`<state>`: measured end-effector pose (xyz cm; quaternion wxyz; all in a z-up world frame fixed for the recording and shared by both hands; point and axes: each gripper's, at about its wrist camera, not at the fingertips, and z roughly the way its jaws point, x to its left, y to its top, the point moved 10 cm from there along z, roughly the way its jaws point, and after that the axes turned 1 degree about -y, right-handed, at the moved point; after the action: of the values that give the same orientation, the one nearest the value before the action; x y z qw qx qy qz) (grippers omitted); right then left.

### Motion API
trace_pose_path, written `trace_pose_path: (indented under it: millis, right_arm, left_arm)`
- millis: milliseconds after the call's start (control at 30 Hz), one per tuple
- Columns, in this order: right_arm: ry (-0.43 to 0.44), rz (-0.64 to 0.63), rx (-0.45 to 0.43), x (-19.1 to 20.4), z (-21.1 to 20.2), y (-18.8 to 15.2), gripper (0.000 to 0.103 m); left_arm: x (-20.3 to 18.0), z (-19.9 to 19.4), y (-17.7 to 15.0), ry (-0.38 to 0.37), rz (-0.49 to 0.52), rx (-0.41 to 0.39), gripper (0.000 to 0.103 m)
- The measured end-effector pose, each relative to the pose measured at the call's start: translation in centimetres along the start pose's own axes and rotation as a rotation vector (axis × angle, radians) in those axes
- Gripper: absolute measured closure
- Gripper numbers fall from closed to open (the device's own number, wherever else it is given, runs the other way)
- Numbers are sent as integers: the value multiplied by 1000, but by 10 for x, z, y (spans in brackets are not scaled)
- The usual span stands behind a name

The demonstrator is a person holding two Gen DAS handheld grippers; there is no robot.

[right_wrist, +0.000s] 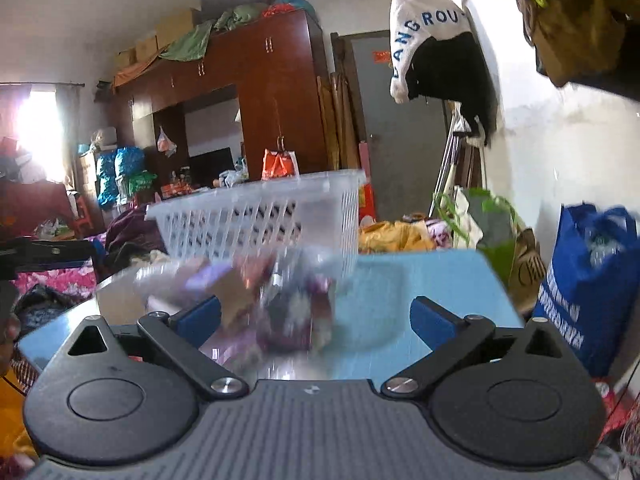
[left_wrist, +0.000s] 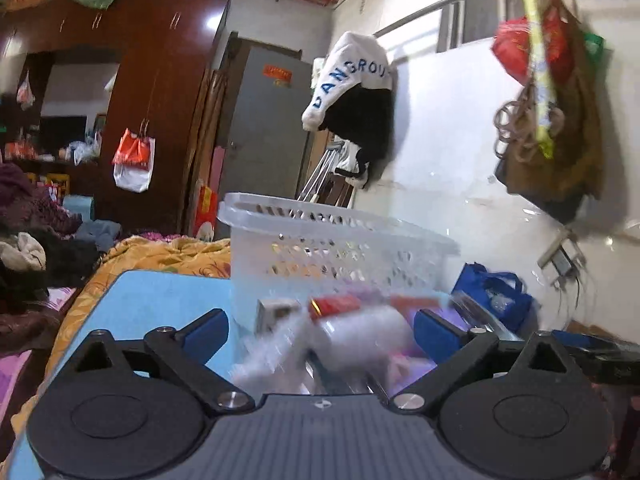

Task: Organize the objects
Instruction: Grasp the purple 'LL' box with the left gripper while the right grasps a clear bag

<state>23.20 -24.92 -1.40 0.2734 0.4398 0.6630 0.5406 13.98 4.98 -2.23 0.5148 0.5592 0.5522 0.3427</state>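
Dark red wardrobe, grey door, white wall, bright window, blue tabletop

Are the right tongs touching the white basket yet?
Apart. The right wrist view shows the right tongs open, with blue tabletop between their fingertips and the white basket standing farther back.

Basket on the table — blurred clutter before it.
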Motion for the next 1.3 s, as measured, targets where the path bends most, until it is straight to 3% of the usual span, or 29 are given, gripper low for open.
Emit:
trace_pose_path:
  millis: [167,267,367,567,633,700,867,1300]
  right_arm:
    - [18,-36,53,6,4,-13,9]
    - [41,-58,79,8,7,-19,16]
    - [41,-62,98,10,7,-30,30]
    - [21,-60,106,9,12,-40,31]
    - [24,-59,110,10,14,-42,31]
    - [16,-69,114,10,16,-44,38]
    - [12,-97,101,13,11,-43,51]
    - [11,-97,66,13,1,-30,54]
  left_arm:
    - [-51,-4,-17,-74,138,22,7]
    - [-64,-1,-33,-103,161,48,13]
    - [-64,5,-44,-97,160,69,22]
    - [-64,13,-48,-51,175,42,26]
    - [-65,16,-47,-49,174,40,32]
    - [-66,18,-46,-64,171,41,39]
    - [-67,16,-45,-76,187,41,45]
    - [-52,0,-28,-100,136,-21,55]
